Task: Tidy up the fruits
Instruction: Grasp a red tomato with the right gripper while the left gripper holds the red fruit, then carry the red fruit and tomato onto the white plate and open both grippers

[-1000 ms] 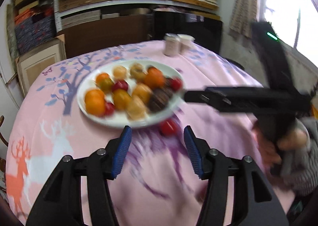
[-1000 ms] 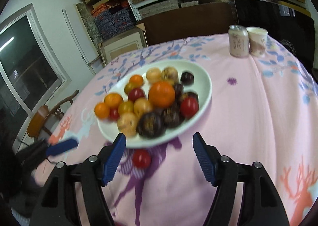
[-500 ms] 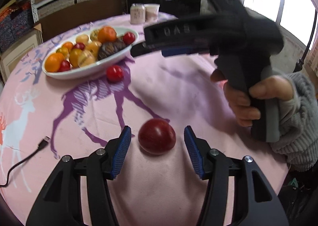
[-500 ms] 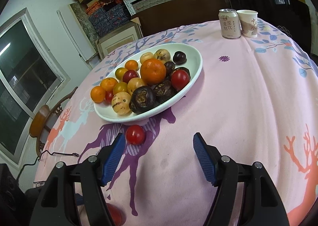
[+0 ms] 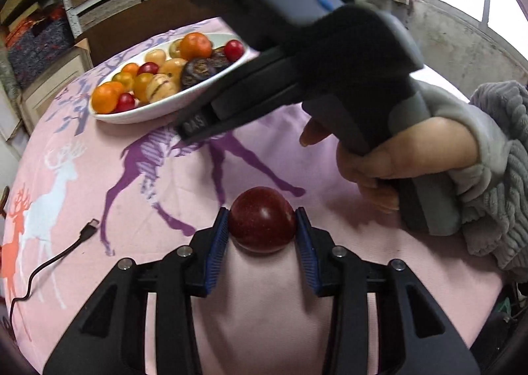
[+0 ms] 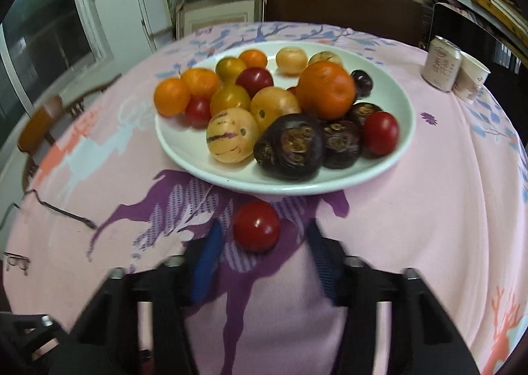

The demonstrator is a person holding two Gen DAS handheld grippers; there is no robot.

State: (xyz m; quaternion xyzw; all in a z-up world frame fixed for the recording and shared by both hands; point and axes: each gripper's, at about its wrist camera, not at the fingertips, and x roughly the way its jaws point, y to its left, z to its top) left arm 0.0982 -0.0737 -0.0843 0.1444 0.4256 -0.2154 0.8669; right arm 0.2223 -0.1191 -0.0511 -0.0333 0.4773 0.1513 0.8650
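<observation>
My left gripper (image 5: 262, 226) is shut on a dark red plum (image 5: 262, 225) that rests on the pink tablecloth near the table's front. A white plate (image 6: 404, 131) piled with oranges, yellow fruits, dark purple fruits and red tomatoes sits at mid-table; it also shows in the left wrist view (image 5: 155, 111). A small red tomato (image 6: 256, 225) lies on the cloth just in front of the plate. My right gripper (image 6: 262, 244) is open, its blue pads on either side of this tomato and apart from it. The right gripper's body (image 5: 297, 45) fills the upper left wrist view.
A pink can (image 6: 440, 68) and a paper cup (image 6: 472, 78) stand at the table's far right. A black USB cable (image 5: 56, 256) lies on the cloth at the left. A wooden chair (image 6: 39, 124) stands beside the table. Shelves with boxes line the back wall.
My left gripper has closed on the plum. My right gripper has moved forward and down, so the small tomato now lies between its open pads.
</observation>
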